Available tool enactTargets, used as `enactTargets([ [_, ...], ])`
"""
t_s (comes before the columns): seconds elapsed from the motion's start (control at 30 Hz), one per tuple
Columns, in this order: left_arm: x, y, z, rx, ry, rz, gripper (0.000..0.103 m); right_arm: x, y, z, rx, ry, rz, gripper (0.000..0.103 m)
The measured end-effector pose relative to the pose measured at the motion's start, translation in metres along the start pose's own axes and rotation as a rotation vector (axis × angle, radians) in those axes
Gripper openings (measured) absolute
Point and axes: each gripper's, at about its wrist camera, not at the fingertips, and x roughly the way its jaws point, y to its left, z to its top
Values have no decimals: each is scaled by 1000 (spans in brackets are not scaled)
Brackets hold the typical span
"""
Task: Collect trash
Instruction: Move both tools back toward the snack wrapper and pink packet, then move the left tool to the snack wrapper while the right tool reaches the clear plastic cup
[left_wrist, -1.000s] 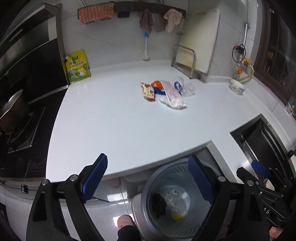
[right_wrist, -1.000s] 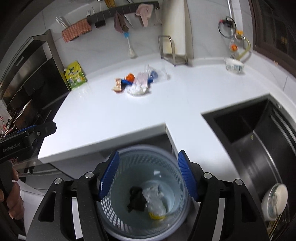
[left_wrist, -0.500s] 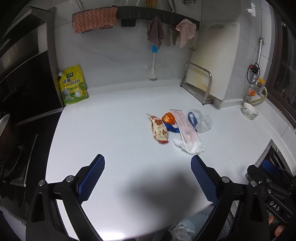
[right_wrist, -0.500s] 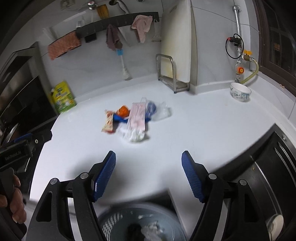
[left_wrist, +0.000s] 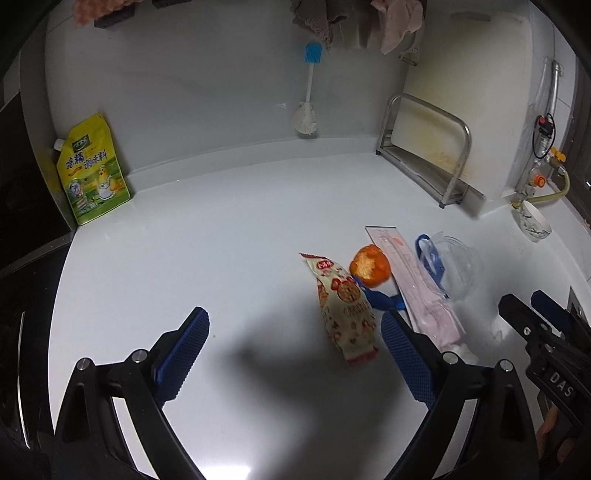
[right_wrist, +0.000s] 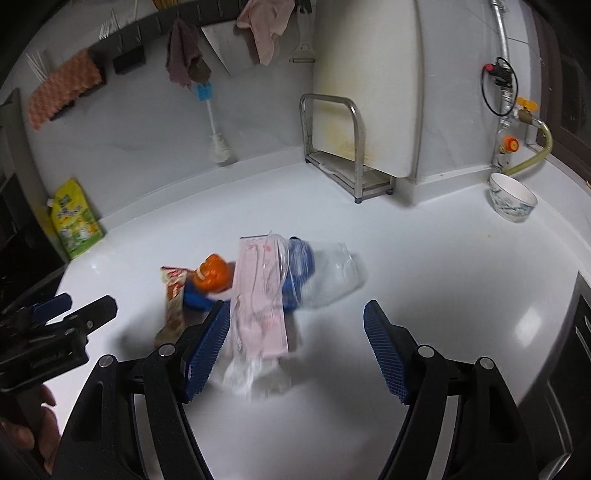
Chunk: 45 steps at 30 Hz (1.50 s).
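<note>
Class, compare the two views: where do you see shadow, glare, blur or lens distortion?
Left wrist view: a dark shadow lies on the white countertop, with glare at the bottom edge. Right wrist view: the pink flat packet and clear plastic bag smear. Both bow at the edges.

Home kitchen, seemingly: countertop (left_wrist: 221, 229), dish brush (left_wrist: 308, 99).

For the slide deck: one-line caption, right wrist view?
Open right gripper above pink flat packet, orange peel and clear plastic bag on white countertop.
</note>
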Motion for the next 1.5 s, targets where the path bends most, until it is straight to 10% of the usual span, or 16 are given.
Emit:
enactTargets([
  [0.8,53,-11,2,19,68,-84,93,92,3,10,-8,66,-257,71],
  [1.13,61,-18,-1,16,71,-85,93,99,-4,6,-3,82,-245,11],
  [1.5,80,-24,-9,7,110,-94,92,84,-15,6,37,50,-230,8],
])
